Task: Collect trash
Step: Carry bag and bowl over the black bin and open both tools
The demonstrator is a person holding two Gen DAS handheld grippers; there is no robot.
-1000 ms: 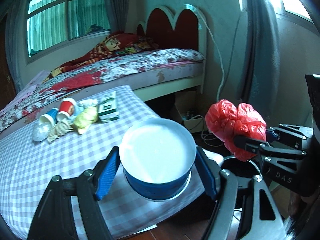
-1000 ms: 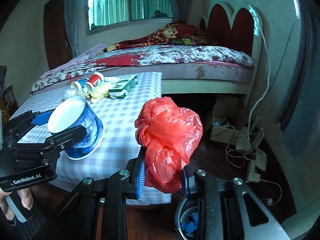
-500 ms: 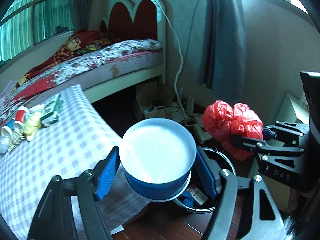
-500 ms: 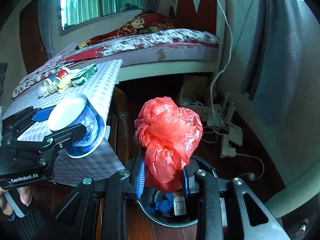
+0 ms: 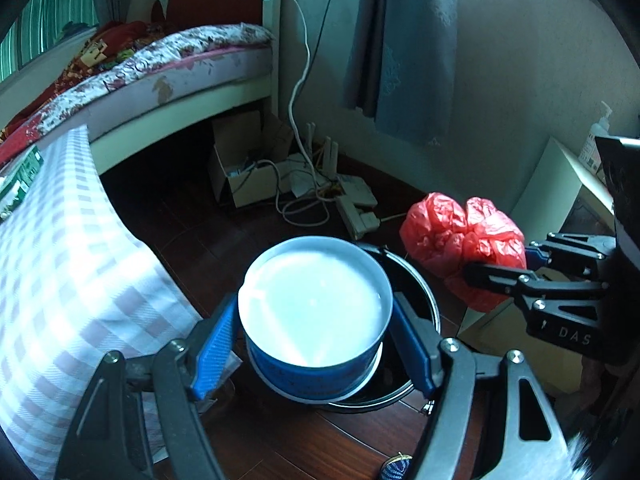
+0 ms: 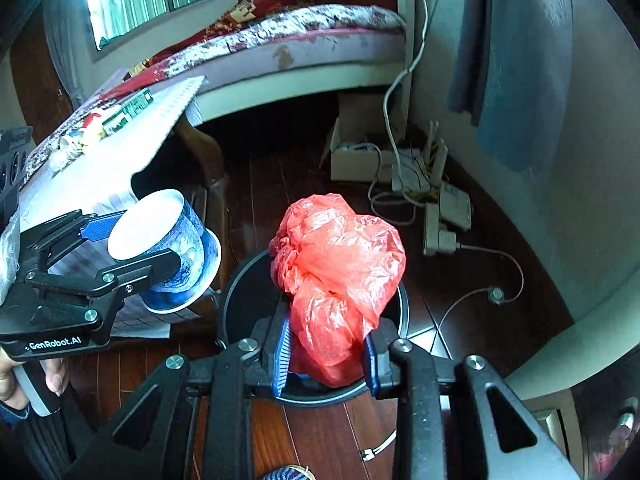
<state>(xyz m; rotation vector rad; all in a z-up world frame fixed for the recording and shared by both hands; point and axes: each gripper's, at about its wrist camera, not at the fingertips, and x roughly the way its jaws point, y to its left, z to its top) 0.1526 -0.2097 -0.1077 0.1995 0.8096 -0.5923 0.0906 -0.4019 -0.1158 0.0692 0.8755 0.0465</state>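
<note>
My left gripper (image 5: 314, 346) is shut on a blue paper bowl (image 5: 316, 308) with a white inside, its blue pads pressed on both sides. The bowl hangs over the left part of a round black bin (image 5: 420, 304) on the floor. My right gripper (image 6: 326, 354) is shut on a crumpled red plastic bag (image 6: 340, 264), held above the same black bin (image 6: 236, 292). In the right wrist view the left gripper (image 6: 136, 248) with the bowl (image 6: 164, 240) sits to the left of the bin. The red bag (image 5: 460, 236) shows at right in the left wrist view.
A table with a checked cloth (image 5: 72, 264) stands left of the bin, with cups and a green box (image 6: 128, 114) at its far end. Behind lie a bed (image 6: 304, 40), a cardboard box (image 5: 244, 168), power strips and cables (image 6: 436, 216), and a curtain (image 5: 404, 48). A hand (image 6: 24, 376) holds the left gripper.
Both grippers swung right off the table and sank toward the floor, each with its load. The bin, earlier at the frame's bottom edge, now lies right under the bowl and bag.
</note>
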